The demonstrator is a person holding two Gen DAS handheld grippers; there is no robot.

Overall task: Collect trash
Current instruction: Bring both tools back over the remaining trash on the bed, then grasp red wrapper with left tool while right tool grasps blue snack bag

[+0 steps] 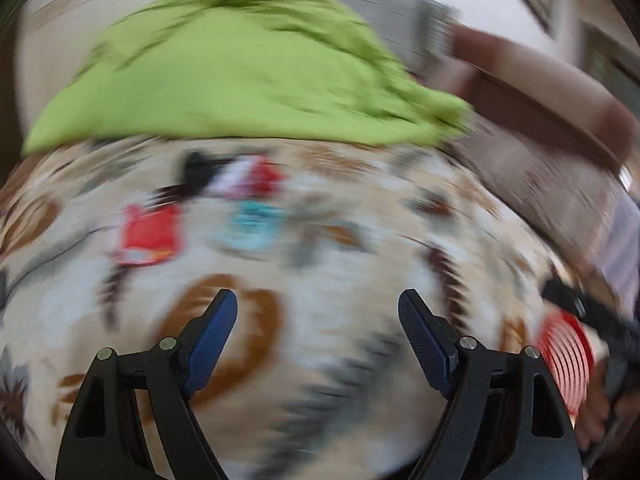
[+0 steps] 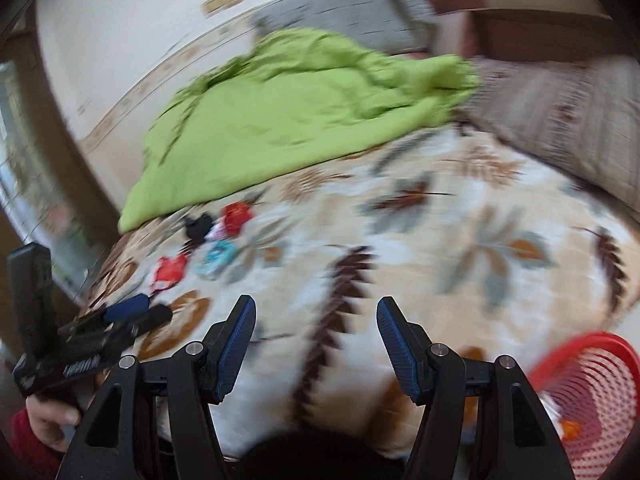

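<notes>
Four small pieces of litter are seen lying uncollected on a leaf-patterned bedspread [image 2: 420,248], close together near the edge of a crumpled green blanket [image 2: 304,108]: a red wrapper [image 2: 171,271] nearest the cameras, a teal wrapper [image 2: 216,258] just beside it, and farther back a black scrap [image 2: 198,226] next to a red-and-white packet [image 2: 236,218]. The same cluster is shown, blurred, in the left wrist view, where the red wrapper [image 1: 150,236], the teal wrapper [image 1: 256,226] and the dark and red pieces behind them can be made out ahead of the fingers. A red mesh basket [image 2: 592,384] stands at the near right of the bedspread, well apart from the litter; something orange and something pale are glimpsed inside it, so part of the collecting is judged to be done already, though how much cannot be told. The left gripper [image 1: 318,312] is spread wide with nothing between its jaws, and the right gripper [image 2: 316,316] is likewise parted and empty, only bedspread being visible in the gap. Neither tool is near enough to touch any piece. The task is therefore judged to be partway through: at least four pieces remain to be picked up and carried across to the basket, and whether further trash lies under the blanket or beyond the pillows cannot be told.
</notes>
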